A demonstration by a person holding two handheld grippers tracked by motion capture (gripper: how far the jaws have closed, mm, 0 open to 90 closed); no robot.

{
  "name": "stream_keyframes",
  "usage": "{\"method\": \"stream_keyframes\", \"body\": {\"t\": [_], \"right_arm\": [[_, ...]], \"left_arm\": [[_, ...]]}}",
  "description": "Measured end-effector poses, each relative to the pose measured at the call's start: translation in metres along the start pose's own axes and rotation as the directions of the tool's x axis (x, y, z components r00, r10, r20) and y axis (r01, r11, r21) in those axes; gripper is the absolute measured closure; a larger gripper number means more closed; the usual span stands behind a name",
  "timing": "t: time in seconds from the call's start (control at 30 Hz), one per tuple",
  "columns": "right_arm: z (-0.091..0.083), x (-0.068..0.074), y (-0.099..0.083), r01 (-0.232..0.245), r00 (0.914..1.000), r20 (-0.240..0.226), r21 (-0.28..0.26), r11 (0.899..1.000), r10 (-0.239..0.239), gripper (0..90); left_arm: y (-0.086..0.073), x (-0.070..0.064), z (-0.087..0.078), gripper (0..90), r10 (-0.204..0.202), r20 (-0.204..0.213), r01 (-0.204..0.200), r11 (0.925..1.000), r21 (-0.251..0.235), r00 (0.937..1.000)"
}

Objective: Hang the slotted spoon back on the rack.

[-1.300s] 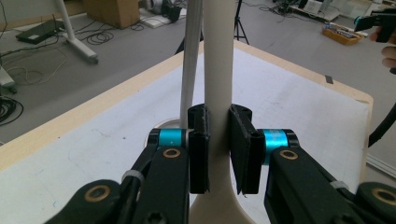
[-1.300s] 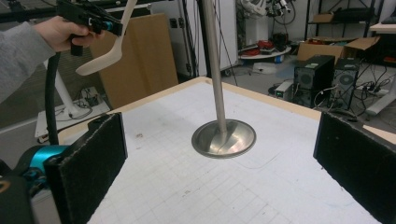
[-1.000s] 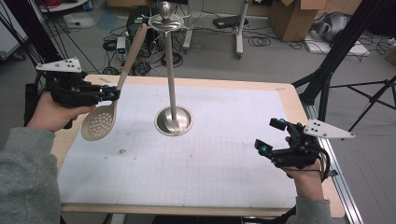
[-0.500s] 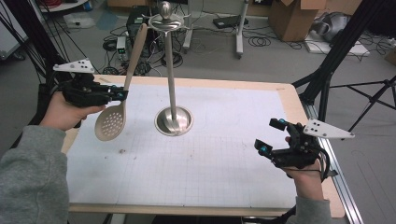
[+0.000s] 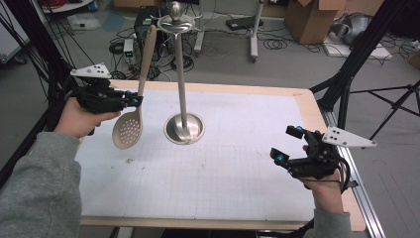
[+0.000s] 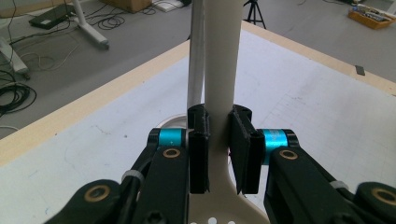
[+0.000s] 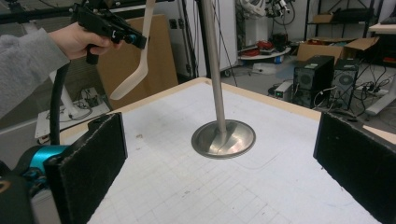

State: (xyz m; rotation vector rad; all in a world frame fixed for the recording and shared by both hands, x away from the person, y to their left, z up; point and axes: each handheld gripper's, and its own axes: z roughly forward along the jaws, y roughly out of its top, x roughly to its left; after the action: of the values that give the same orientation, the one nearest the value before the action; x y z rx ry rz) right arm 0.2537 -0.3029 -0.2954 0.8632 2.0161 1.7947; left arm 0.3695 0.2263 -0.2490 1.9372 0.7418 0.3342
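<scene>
A beige slotted spoon point(image 5: 130, 127) hangs upright over the table's left side, bowl down and handle up. My left gripper point(image 5: 134, 101) is shut on its handle point(image 6: 219, 93), with the black pads point(image 6: 200, 149) pressed on both sides. A metal utensil stand point(image 5: 183, 127) with a round base and a tall pole point(image 5: 179, 64) topped by hooks sits at mid-table, just right of the spoon. The spoon point(image 7: 135, 70) and stand point(image 7: 223, 135) also appear in the right gripper view. My right gripper point(image 5: 287, 146) is open near the table's right edge, holding nothing.
A white gridded mat point(image 5: 213, 163) covers the wooden table point(image 5: 307, 99). Beyond the far edge lie cables, boxes and tripod legs point(image 5: 346, 74) on the floor. Dark stands point(image 5: 44, 59) rise at the left.
My left gripper has lifted the spoon and carried it right, closer to the stand, turning it more upright. The right gripper has stayed still.
</scene>
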Motion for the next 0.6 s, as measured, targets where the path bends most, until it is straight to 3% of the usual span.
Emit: {"method": "stream_keyframes", "body": {"t": [0.6], "right_arm": [[-0.001, -0.001, 0.000, -0.005, 1.0000, -0.001, -0.003, 1.000, 0.005, 1.5]], "left_arm": [[0.004, -0.002, 0.021, 77.9, -0.005, -0.011, 0.005, 0.9999, 0.014, 0.9999]]}}
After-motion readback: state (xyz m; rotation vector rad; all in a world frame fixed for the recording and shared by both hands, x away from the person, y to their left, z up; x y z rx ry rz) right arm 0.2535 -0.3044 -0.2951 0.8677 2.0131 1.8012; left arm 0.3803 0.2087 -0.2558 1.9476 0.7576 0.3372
